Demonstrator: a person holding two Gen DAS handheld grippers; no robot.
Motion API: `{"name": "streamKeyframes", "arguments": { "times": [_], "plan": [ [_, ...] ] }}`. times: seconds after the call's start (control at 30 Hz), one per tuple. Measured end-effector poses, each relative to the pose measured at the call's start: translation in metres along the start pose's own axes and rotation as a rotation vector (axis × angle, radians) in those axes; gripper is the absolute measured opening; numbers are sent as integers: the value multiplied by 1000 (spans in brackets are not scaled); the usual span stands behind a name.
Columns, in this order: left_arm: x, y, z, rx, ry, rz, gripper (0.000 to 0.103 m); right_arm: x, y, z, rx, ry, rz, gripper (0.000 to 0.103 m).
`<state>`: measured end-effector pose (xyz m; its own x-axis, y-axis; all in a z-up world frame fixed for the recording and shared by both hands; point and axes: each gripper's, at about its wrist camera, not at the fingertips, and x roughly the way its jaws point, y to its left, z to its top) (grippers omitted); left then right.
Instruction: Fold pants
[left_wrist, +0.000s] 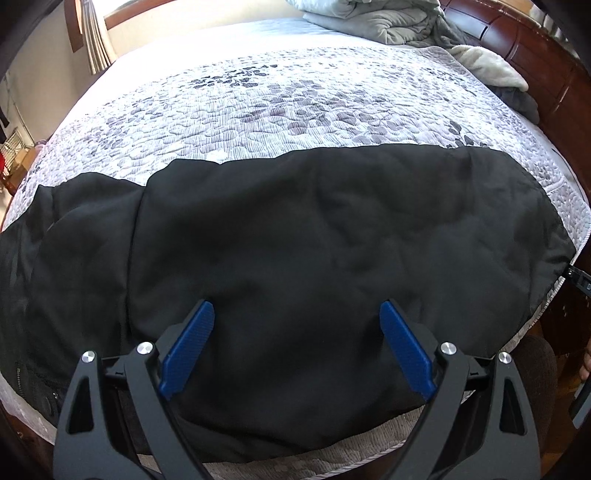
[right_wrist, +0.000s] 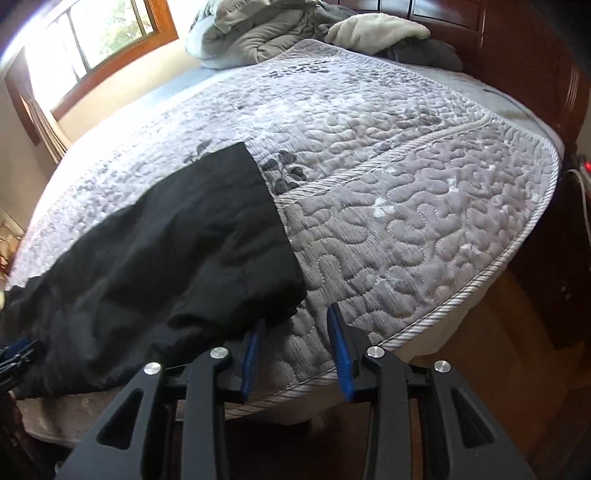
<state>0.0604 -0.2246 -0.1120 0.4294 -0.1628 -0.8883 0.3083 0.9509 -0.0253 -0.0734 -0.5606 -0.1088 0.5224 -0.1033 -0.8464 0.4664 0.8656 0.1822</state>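
Two grippers over soft black pants

Spread across near edge of quilted bed: black pants, limp, light, likely slippery, partly doubled at left. Left gripper hovering above cloth, jaws wide apart, empty. Right gripper at hem corner, jaws part-closed, nothing pinched yet. Best hold judged: hem corners, both layers pinched together.
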Motion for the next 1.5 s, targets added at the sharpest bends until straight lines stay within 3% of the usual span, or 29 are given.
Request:
{"name": "streamKeyframes", "arguments": {
  "times": [0.4, 0.53, 0.83, 0.87, 0.97, 1.03, 1.07, 1.1, 1.23, 1.37, 1.5],
  "plan": [
    [6, 0, -1, 12, 7, -1, 93, -6, -3, 0, -52, -47, 111, 31],
    [7, -1, -1, 14, 10, 1, 93, -8, -10, 1, -48, -21, 176, 31],
    [9, 0, 0, 17, 15, 0, 94, 2, -6, -3, -30, -5, 217, 32],
    [9, 0, 1, 18, 17, 0, 94, 5, -5, -1, -24, 2, 217, 32],
    [9, 0, 1, 18, 19, -1, 94, 15, -8, 1, 24, 31, 261, 47],
    [10, 0, 2, 22, 19, -1, 94, 20, -9, 2, 59, 50, 283, 47],
    [10, 0, 2, 25, 19, 0, 94, 21, -9, 2, 61, 52, 283, 43],
    [10, 1, 2, 28, 18, 1, 94, 21, -9, 3, 63, 52, 266, 31],
    [12, 2, 2, 26, 18, 3, 95, 14, -15, 10, 96, 34, 295, 10],
    [16, -1, 5, 16, 12, 13, 96, -7, -12, 32, 80, -37, 312, 6],
    [20, -12, 19, 2, 7, -7, 96, -11, 5, 63, -23, -64, 160, 5]
  ]
}}
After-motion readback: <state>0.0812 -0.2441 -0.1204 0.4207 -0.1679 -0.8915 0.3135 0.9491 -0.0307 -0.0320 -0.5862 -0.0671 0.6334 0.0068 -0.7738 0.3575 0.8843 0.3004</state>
